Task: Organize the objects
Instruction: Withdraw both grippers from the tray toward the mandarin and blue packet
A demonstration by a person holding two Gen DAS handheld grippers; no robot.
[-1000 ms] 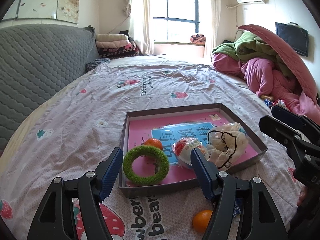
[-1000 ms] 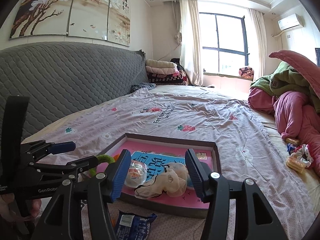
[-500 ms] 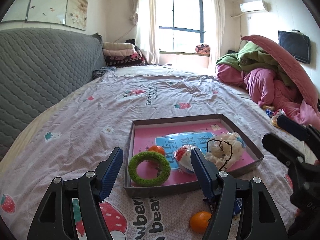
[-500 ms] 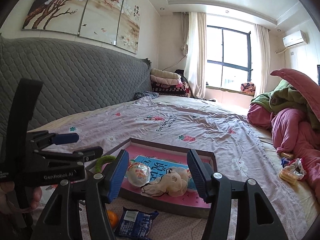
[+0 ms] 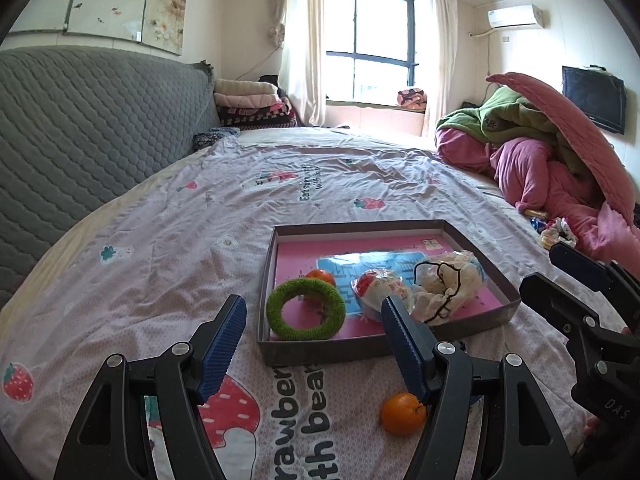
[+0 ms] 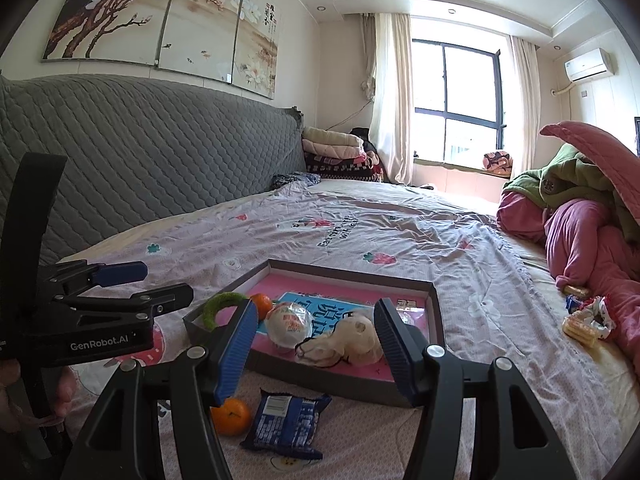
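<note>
A shallow grey box (image 5: 340, 350) (image 6: 434, 312) with a pink floor lies on the bed. In it are a green ring (image 5: 306, 309) (image 6: 218, 306), an orange (image 5: 320, 277) (image 6: 262, 304), a wrapped round snack (image 5: 380, 290) (image 6: 289, 324) and a cream plush toy (image 5: 446, 284) (image 6: 348, 340). A loose orange (image 5: 402, 414) (image 6: 232, 416) and a blue snack packet (image 6: 286, 424) lie on the sheet in front of the box. My left gripper (image 5: 316, 344) is open and empty, in front of the box. My right gripper (image 6: 316, 352) is open and empty above the packet.
A pink and green pile of bedding (image 5: 560, 160) lies at the right. Small wrapped snacks (image 6: 582, 320) sit beside it. A grey quilted headboard (image 6: 140, 184) runs along the left. Folded blankets (image 5: 252, 108) are stacked at the far end by the window.
Both grippers have drawn back and up from the box, so it looks smaller and the loose orange and blue packet show more. Both stay open and empty.
</note>
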